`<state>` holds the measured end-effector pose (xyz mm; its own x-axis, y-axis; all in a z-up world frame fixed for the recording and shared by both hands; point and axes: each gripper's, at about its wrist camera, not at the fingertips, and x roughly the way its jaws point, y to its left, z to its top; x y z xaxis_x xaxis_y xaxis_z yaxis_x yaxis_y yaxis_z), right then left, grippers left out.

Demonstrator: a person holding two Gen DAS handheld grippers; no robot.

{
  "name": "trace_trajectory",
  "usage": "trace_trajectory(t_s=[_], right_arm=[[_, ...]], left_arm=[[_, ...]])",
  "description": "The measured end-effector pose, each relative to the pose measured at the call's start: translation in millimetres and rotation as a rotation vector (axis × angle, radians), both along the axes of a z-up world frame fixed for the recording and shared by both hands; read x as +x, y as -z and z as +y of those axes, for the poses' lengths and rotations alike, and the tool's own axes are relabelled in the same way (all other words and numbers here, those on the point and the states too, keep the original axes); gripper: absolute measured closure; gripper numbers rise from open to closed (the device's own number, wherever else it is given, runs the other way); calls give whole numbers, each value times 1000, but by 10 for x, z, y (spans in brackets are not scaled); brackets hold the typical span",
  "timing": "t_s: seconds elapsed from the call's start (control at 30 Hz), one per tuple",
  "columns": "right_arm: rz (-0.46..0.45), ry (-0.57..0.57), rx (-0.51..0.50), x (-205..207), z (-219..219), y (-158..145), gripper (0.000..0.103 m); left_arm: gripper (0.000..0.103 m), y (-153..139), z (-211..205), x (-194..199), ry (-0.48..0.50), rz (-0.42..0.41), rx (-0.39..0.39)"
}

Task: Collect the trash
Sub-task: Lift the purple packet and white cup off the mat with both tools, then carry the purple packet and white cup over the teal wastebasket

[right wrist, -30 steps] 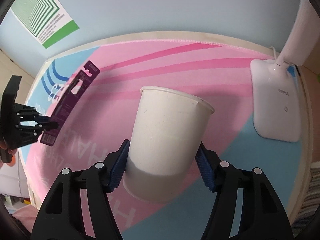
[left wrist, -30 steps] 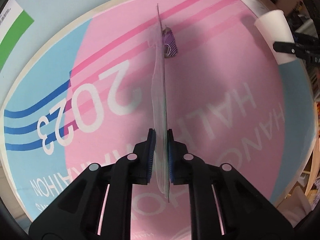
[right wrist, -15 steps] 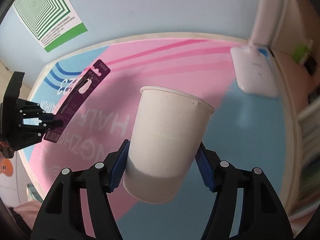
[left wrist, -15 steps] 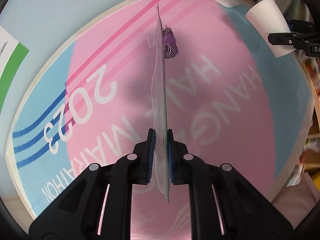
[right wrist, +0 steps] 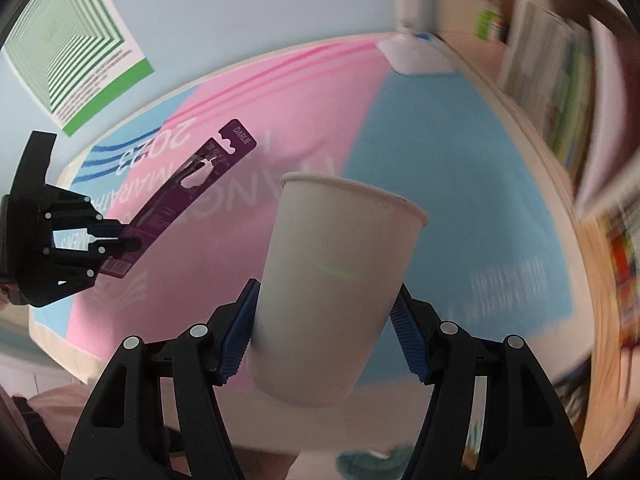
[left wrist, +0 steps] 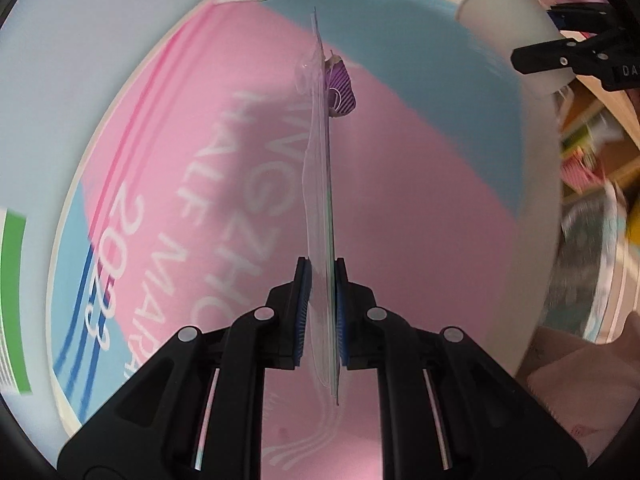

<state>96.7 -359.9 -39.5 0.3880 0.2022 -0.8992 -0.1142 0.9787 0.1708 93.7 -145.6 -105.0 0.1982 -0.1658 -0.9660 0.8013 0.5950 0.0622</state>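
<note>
Left gripper (left wrist: 320,304) pinched on edge of toothbrush packaging (right wrist: 180,196); right gripper (right wrist: 324,328) clamped around paper cup (right wrist: 336,280). Both 2 items held clear above table mat (left wrist: 420,200), presumably for disposal.

Shelves (right wrist: 568,92) at right heavily motion-blurred; contents unreadable. Worktop print (left wrist: 256,184) smeared, partly behind the packaging (left wrist: 320,184). Lamp base (right wrist: 416,56) blurred.
</note>
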Motion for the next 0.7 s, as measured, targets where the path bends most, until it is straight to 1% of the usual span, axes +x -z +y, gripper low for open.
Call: trace_trajectory(t_s=[0.1,0.2,0.3,0.4,0.5,0.53,0.7], right_arm=[[0,83,10,-363,-120,-12,39],[0,166,13,-747,-255,-38,39],[4,251,10,-1152,-410,-61,39],[6,352,7,-1626,-599,-77,39],[9,425,9,-2045,-722,-81,39],[12,454,4,-2246,-773,-72,39],[29,543,6,-2972,-925,-22,39]], left_arm=[[92,30,-123,-137,88,-6,6],[92,22,-347,-375,195,-12,7],[92,-39,-591,-619,283,-15,4],[92,-22,-811,-852,371,-7,-8],[92,-51,-1085,-1232,469,3,-19],[92,-47,-1152,-1327,491,4,-19],[92,-5,-1489,-1908,607,9,-15]])
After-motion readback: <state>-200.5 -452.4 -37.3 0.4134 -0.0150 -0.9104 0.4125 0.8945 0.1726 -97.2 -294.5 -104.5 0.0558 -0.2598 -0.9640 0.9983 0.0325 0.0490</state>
